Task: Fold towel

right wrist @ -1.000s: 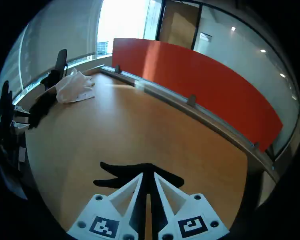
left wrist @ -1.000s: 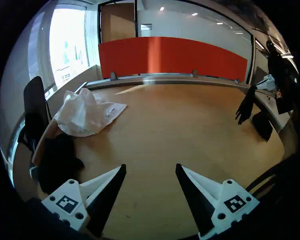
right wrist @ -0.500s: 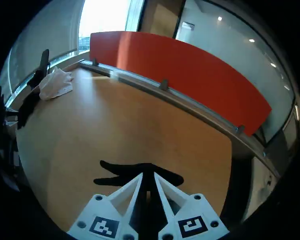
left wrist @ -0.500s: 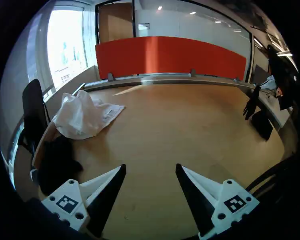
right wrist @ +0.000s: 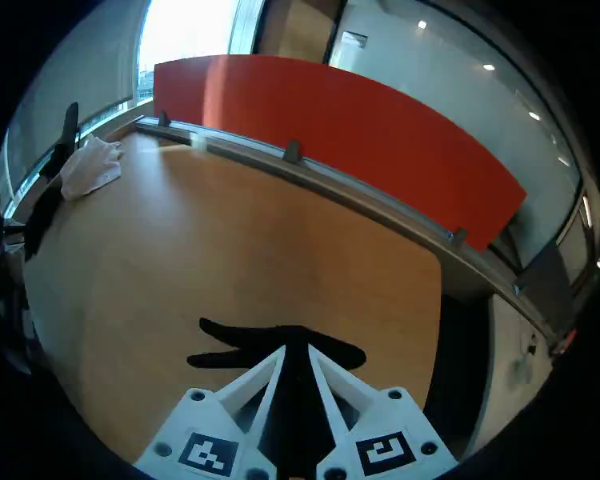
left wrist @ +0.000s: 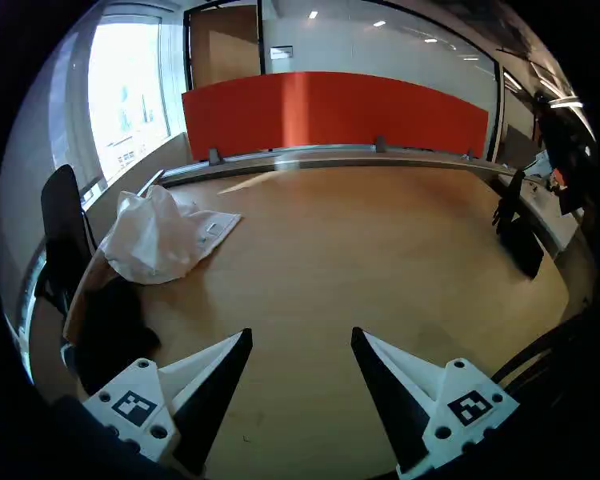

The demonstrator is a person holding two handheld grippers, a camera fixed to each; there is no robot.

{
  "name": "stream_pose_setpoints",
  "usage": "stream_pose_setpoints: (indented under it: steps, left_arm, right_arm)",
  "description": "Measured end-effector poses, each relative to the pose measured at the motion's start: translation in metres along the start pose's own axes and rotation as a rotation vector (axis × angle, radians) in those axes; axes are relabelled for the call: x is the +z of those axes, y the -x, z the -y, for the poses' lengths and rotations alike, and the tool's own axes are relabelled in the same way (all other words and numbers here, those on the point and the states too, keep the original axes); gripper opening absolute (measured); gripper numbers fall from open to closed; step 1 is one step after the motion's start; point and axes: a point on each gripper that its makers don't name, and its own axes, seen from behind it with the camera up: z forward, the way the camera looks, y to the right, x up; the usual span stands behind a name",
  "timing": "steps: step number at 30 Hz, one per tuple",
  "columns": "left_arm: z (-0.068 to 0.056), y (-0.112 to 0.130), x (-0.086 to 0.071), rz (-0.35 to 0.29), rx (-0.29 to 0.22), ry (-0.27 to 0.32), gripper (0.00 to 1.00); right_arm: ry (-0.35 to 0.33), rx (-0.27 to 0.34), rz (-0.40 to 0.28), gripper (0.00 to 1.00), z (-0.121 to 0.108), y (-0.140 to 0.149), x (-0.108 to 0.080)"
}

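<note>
Swinging rightward, my right tongs now see the crumpled white towel smaller, far off at ten o'clock on the tabletop. They stay pinched on a black glove. My left tongs hang spread, with the towel at ten o'clock too.

Table: wooden; I log it across the centre of the left gripper view.
Red partition: 12 o'clock, along the far table edge.
Window: 10 o'clock, bright.
Black chair: 9 o'clock, beside the table.
Dark garment: 8 o'clock, at the table edge.
Black glove: 6 o'clock, right gripper view.
</note>
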Motion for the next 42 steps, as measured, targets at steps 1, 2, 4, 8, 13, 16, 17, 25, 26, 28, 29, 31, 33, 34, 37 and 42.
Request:
stream_pose_setpoints:
  steps: [1, 2, 4, 8, 13, 16, 17, 25, 26, 28, 29, 31, 33, 34, 37, 42]
  left_arm:
    - [-0.001, 0.000, 0.000, 0.000, 0.000, 0.001, 0.92]
    - [-0.001, -0.001, 0.000, 0.001, 0.001, 0.001, 0.92]
    - [-0.003, -0.001, 0.000, 0.001, 0.002, 0.004, 0.92]
    - [-0.006, -0.003, 0.001, 0.002, 0.003, 0.009, 0.92]
    - [-0.010, -0.004, 0.000, 0.002, 0.007, 0.013, 0.92]
    - [-0.012, -0.004, -0.001, 0.001, 0.009, 0.015, 0.92]
    - [-0.012, -0.004, -0.001, 0.001, 0.010, 0.016, 0.92]
    - [-0.014, -0.004, -0.003, -0.001, 0.009, 0.017, 0.92]
    - [-0.014, -0.004, -0.004, -0.001, 0.009, 0.017, 0.92]
    - [-0.014, -0.003, -0.004, -0.001, 0.009, 0.018, 0.92]
    - [-0.014, -0.003, -0.004, -0.001, 0.009, 0.018, 0.92]
    - [-0.015, -0.002, -0.004, -0.001, 0.008, 0.019, 0.92]
    - [-0.016, -0.002, -0.004, 0.000, 0.006, 0.021, 0.92]
    - [-0.017, -0.002, -0.004, 0.000, 0.006, 0.023, 0.92]
    - [-0.018, -0.001, -0.003, -0.001, 0.006, 0.026, 0.92]
    - [-0.020, -0.001, -0.004, -0.003, 0.008, 0.029, 0.92]
  right_arm:
    - [0.001, 0.003, 0.001, 0.04, -0.002, 0.002, -0.001]
    - [0.002, 0.005, 0.003, 0.04, -0.003, 0.004, -0.001]
    - [0.003, 0.010, 0.004, 0.04, -0.005, 0.007, -0.003]
    - [0.006, 0.016, 0.010, 0.04, -0.010, 0.015, -0.006]
    - [0.015, 0.023, 0.021, 0.04, -0.019, 0.028, -0.011]
    - [0.019, 0.035, 0.028, 0.04, -0.023, 0.036, -0.015]
    - [0.020, 0.039, 0.031, 0.04, -0.024, 0.039, -0.016]
    - [0.032, 0.064, 0.061, 0.05, -0.030, 0.067, -0.027]
    - [0.033, 0.068, 0.064, 0.04, -0.030, 0.070, -0.028]
    - [0.031, 0.075, 0.068, 0.04, -0.027, 0.076, -0.031]
    - [0.031, 0.079, 0.069, 0.04, -0.026, 0.079, -0.032]
    - [0.028, 0.081, 0.076, 0.04, -0.022, 0.085, -0.034]
    - [0.027, 0.082, 0.083, 0.04, -0.018, 0.091, -0.036]
    - [0.027, 0.081, 0.086, 0.04, -0.016, 0.093, -0.037]
    - [0.027, 0.084, 0.094, 0.04, -0.013, 0.100, -0.039]
    - [0.036, 0.096, 0.105, 0.04, -0.012, 0.110, -0.042]
